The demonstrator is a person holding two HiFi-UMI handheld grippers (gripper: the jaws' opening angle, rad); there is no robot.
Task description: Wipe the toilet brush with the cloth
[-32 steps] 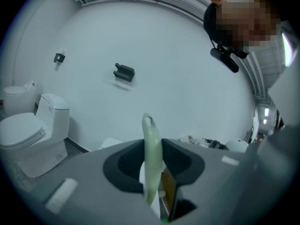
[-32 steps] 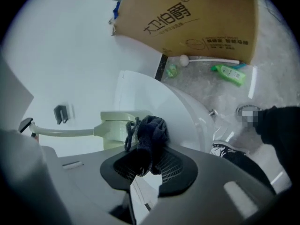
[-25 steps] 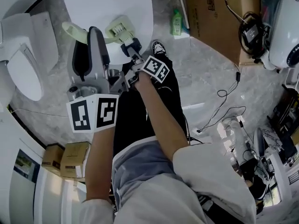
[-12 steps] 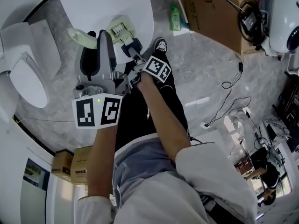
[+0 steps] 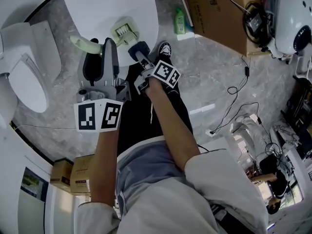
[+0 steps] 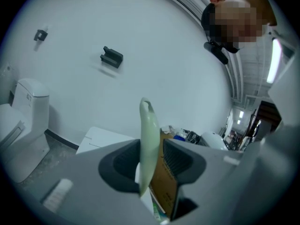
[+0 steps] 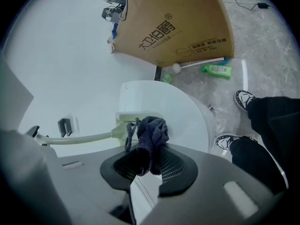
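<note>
A pale green toilet brush has its head (image 5: 124,31) over a white rounded fixture (image 5: 107,4), and its handle (image 5: 83,41) runs left. My left gripper (image 5: 103,45) is shut on that handle (image 6: 149,144), which stands up between the jaws. My right gripper (image 5: 138,51) is shut on a dark cloth (image 7: 151,136), whose bunched end pokes out past the jaws. The cloth sits right at the brush head (image 7: 125,123); whether they touch I cannot tell. The long handle (image 7: 79,137) runs off to the left in the right gripper view.
A white toilet (image 5: 24,67) stands at the left. A green bottle (image 5: 180,22) and a large cardboard box (image 5: 219,9) lie behind the fixture. Cables (image 5: 239,91) trail over the marble floor at the right. The person's legs and shoe (image 5: 165,48) are below the grippers.
Both grippers keep their hold. The left gripper and the brush have shifted slightly right in the head view; the cloth stays by the brush head.
</note>
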